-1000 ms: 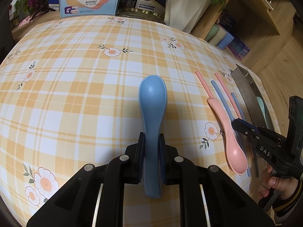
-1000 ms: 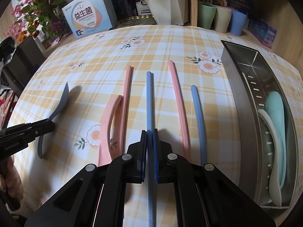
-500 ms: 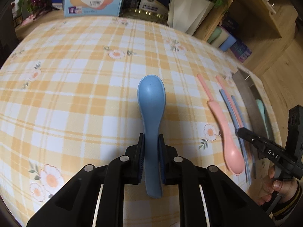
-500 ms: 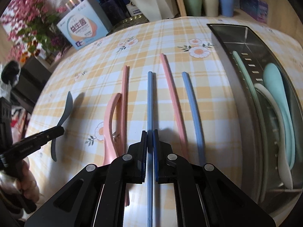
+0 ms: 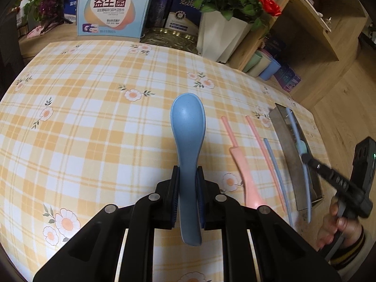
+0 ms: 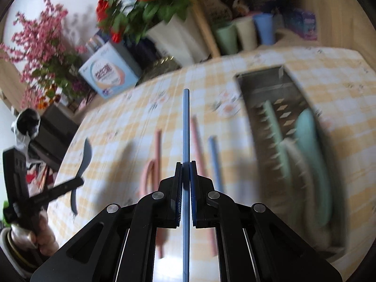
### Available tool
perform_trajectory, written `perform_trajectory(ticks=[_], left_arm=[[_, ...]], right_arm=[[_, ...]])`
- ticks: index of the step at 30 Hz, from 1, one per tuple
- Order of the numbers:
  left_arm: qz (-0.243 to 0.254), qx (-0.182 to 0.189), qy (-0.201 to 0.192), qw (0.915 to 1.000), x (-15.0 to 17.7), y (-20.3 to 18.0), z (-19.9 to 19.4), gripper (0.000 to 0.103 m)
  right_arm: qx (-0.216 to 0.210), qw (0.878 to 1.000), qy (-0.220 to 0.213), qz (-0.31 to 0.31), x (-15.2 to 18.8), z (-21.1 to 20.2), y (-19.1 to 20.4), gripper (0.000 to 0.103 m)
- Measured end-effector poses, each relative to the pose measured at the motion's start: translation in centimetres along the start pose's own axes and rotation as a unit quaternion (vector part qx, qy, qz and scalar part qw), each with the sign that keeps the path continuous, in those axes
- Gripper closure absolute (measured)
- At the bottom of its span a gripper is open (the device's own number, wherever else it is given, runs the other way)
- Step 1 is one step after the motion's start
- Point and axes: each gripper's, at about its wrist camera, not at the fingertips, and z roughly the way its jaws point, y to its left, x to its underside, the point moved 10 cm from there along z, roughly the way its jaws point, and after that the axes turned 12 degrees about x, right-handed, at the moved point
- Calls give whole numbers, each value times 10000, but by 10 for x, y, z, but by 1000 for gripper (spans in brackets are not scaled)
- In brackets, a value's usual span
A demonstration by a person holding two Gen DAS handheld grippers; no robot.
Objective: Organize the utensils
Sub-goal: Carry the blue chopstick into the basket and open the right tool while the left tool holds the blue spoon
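Note:
My left gripper (image 5: pixel 188 176) is shut on a blue spoon (image 5: pixel 188 127) and holds it above the checked tablecloth. My right gripper (image 6: pixel 185 174) is shut on a blue chopstick (image 6: pixel 186 122), lifted off the table; in the left wrist view it (image 5: pixel 303 157) holds the chopstick (image 5: pixel 293 124) over the steel tray (image 5: pixel 286 145). A pink spoon (image 5: pixel 246 178), two pink chopsticks (image 5: pixel 260 141) and one blue chopstick (image 5: pixel 275 162) lie on the cloth. The tray (image 6: pixel 263 82) holds a mint spoon (image 6: pixel 310 141), a white spoon and a mint chopstick.
A white flower pot (image 5: pixel 221 35), a blue box (image 5: pixel 112 7) and three cups (image 5: pixel 263 64) stand along the table's far edge. A wooden shelf (image 5: pixel 317 23) rises at the right. The right wrist view is motion-blurred.
My right gripper lifted the blue chopstick off the table and swung it right, over the tray. My left gripper rose a little with the blue spoon.

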Motion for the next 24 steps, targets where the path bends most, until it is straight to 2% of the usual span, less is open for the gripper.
perform_trajectory(ticks=[4,7,13,24], left_arm=[[49,30,7,10000,-3,-10,1,90],[93,32,32,9999,-3,-19,3,90],[109,38,125,9999,-3,-31,9,90],[174,-13,183,9997,-3,-41,12,90]], right_arm=[[354,9993,-72,122,-19,3,-42,97],[468,9985,8,285,-25,11,-67,97],[533,9983,236,53,-19,33,-71,97],[635,9956,660,177,2,52,-79,97]])
